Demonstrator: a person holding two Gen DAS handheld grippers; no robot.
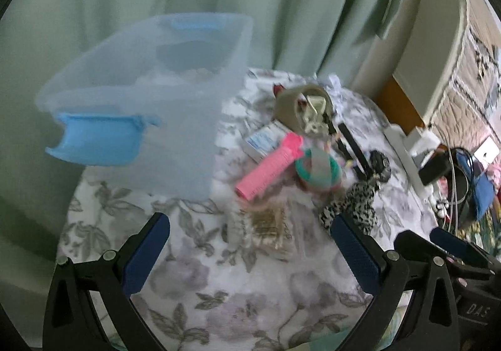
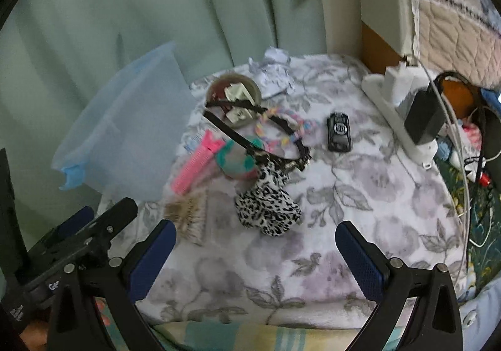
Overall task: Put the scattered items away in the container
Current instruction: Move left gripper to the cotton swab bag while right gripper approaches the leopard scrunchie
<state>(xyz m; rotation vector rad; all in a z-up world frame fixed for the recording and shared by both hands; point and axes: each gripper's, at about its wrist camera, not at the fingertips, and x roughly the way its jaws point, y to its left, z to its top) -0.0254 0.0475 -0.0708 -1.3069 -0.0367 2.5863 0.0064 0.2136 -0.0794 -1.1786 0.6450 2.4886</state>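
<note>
A clear plastic container (image 1: 175, 107) with blue handles stands at the back left of a floral-covered table; it also shows in the right wrist view (image 2: 125, 132). Scattered beside it lie a pink comb (image 1: 269, 166), a teal and pink ball (image 1: 317, 169), a tape roll (image 1: 300, 104), a small white box (image 1: 264, 139), a leopard-print cloth (image 2: 266, 204), a black strap (image 2: 250, 144), a pastel braided ring (image 2: 281, 132), a bristle brush (image 2: 188, 213) and a black toy car (image 2: 338, 131). My left gripper (image 1: 250, 235) and my right gripper (image 2: 255, 241) are both open and empty above the table's near side.
Crumpled white paper (image 2: 272, 69) lies at the table's back. A white power strip with a black adapter (image 2: 419, 113) and cables sits at the right edge. Green curtains hang behind, with a bed at the right.
</note>
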